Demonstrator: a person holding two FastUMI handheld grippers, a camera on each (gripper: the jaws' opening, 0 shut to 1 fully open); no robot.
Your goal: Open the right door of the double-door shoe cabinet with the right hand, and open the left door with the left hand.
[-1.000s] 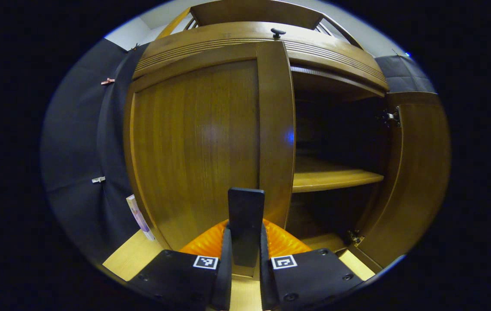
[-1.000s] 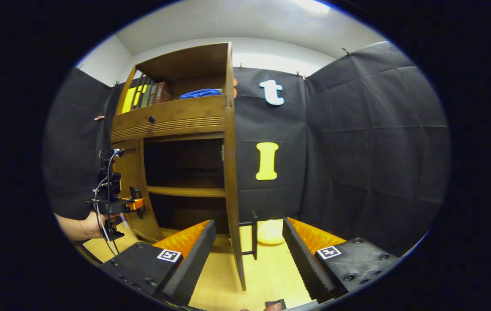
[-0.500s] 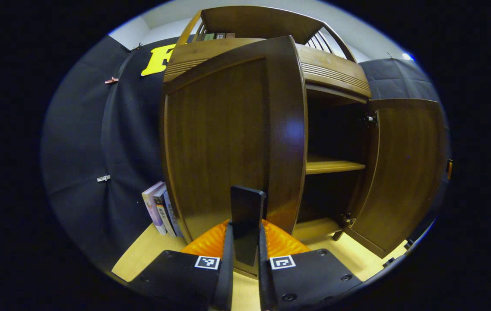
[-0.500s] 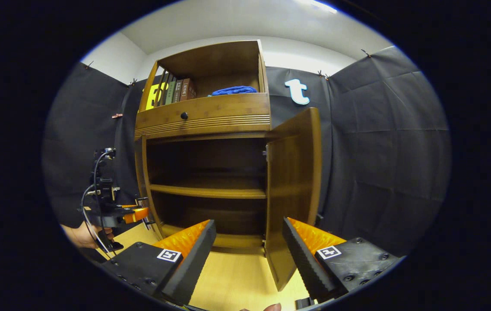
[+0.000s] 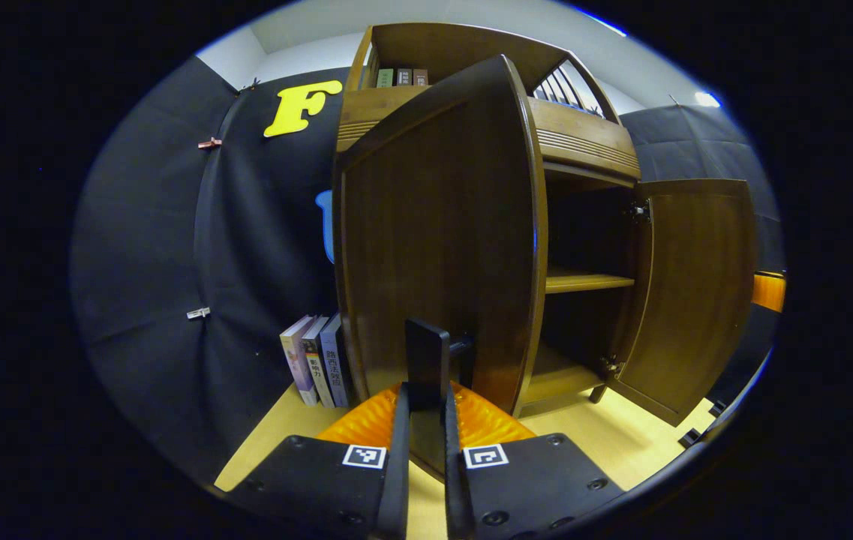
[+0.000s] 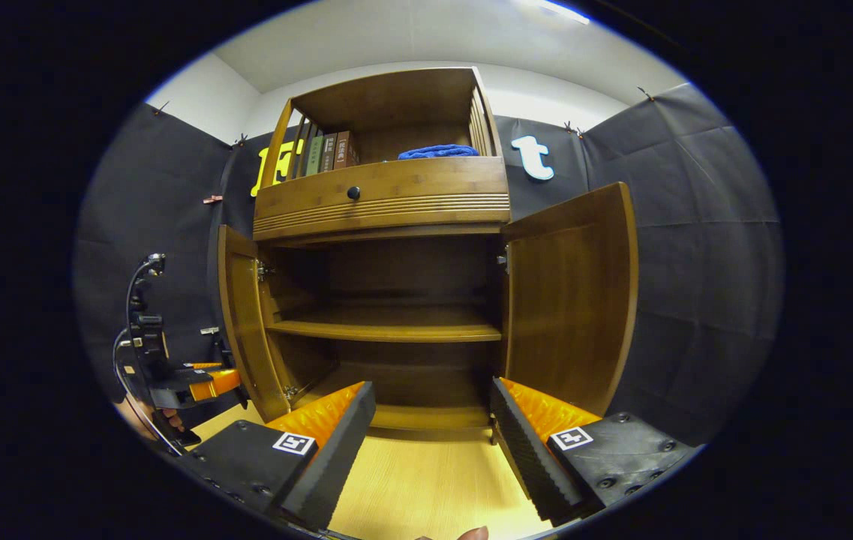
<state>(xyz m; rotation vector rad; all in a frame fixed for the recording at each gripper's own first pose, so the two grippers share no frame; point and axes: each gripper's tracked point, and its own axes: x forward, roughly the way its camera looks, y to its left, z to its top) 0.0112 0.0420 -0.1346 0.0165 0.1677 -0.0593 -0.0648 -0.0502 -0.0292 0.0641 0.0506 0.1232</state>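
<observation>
My left gripper [image 5: 426, 420], clamped on the handle [image 5: 428, 360], has swung the left door [image 5: 434, 240] wide; my right gripper [image 6: 434, 442] stays open; both doors open

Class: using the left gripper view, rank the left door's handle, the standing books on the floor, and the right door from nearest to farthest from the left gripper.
1. Left door's handle: clamped in the left gripper.
2. Books: floor, left of the door.
3. Right door: far right, swung open.
</observation>
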